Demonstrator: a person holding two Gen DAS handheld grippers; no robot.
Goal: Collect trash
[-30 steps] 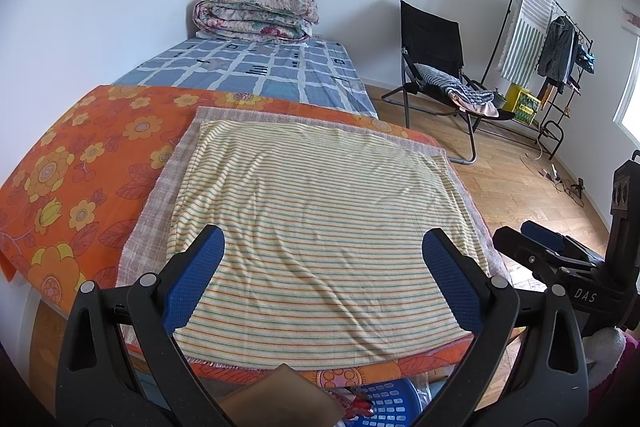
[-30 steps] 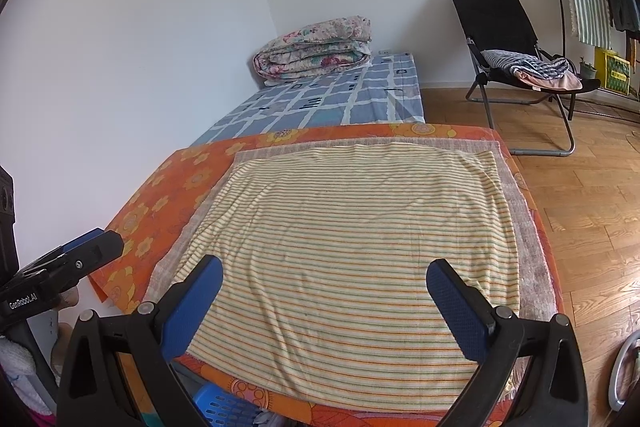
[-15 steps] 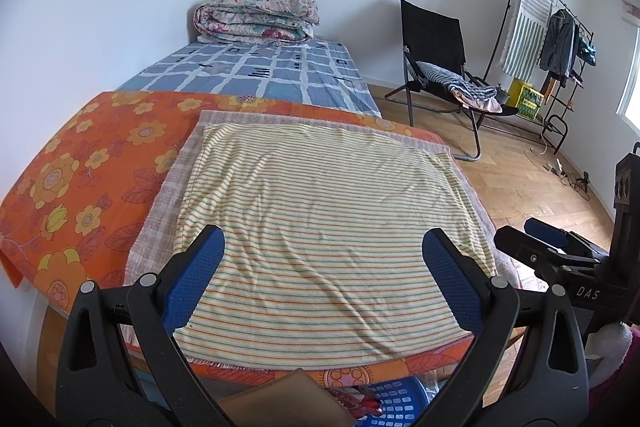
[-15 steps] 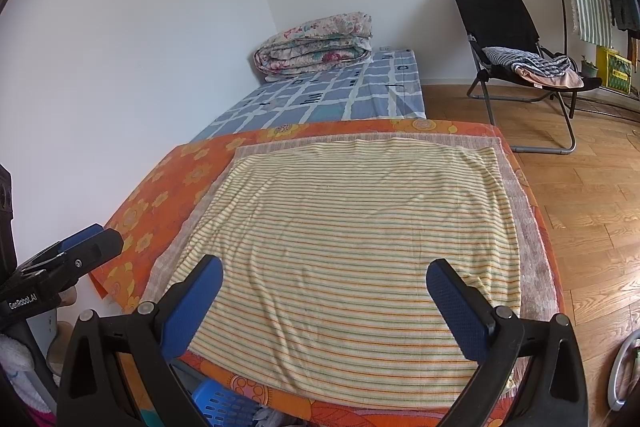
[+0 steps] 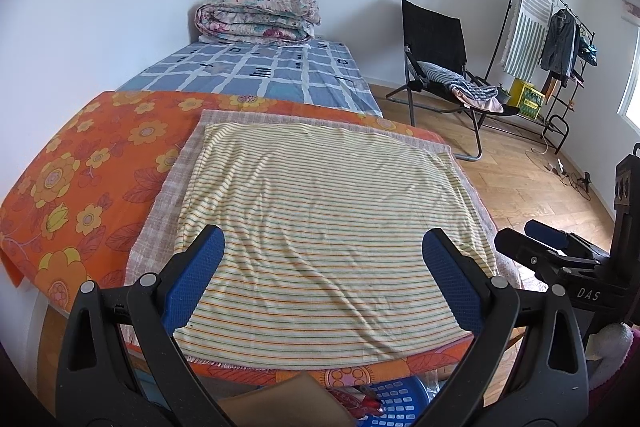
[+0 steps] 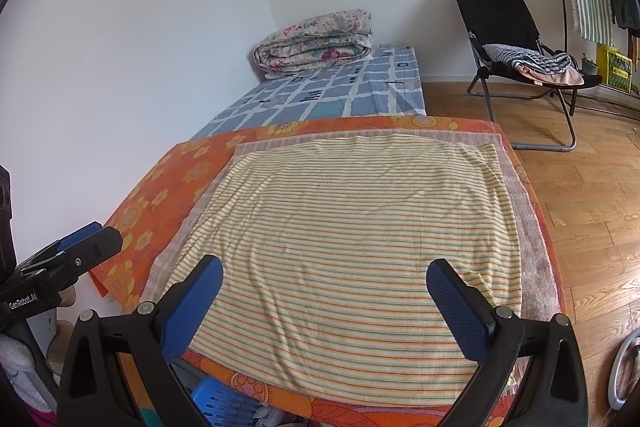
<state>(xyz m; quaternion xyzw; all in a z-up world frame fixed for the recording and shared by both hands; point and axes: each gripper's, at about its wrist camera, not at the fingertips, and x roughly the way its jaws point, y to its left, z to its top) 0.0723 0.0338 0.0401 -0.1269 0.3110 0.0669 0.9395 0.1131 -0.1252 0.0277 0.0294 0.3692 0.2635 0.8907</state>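
Both tools hover side by side above the near edge of the tabletop, each pointing across it. Left tool (image 5: 322, 283): jaws spread wide, nothing between the blue pads. Right tool (image 6: 324, 299): same, wide apart and empty. Each shows at the edge of the other's view, so they are held level and close together, probably a ready pose for scanning.

The tabletop carries 3 layers: an orange floral cloth (image 5: 92, 163), a pale woven cloth over it, and a striped cloth (image 5: 324, 211) on top, lying flat with light wrinkles. No trash visible on these cloths.

Trash location: nothing on the tabletop. Under the near edge sits a blue slotted basket (image 5: 394, 403), with a red wrapper-like scrap (image 5: 366, 401) and some clear plastic beside it; the right wrist view also shows the basket (image 6: 224, 405) with crumpled pale material next to it. A brown flat sheet (image 5: 288, 403) lies at the frame bottom; material unclear.

Judgement: collection not yet begun, or the basket is the receptacle. Next move likely calls for lowering the tools below the edge.

Background: bed (image 5: 264, 75) with folded quilt, black folding chair (image 5: 436, 39), clothes rack.
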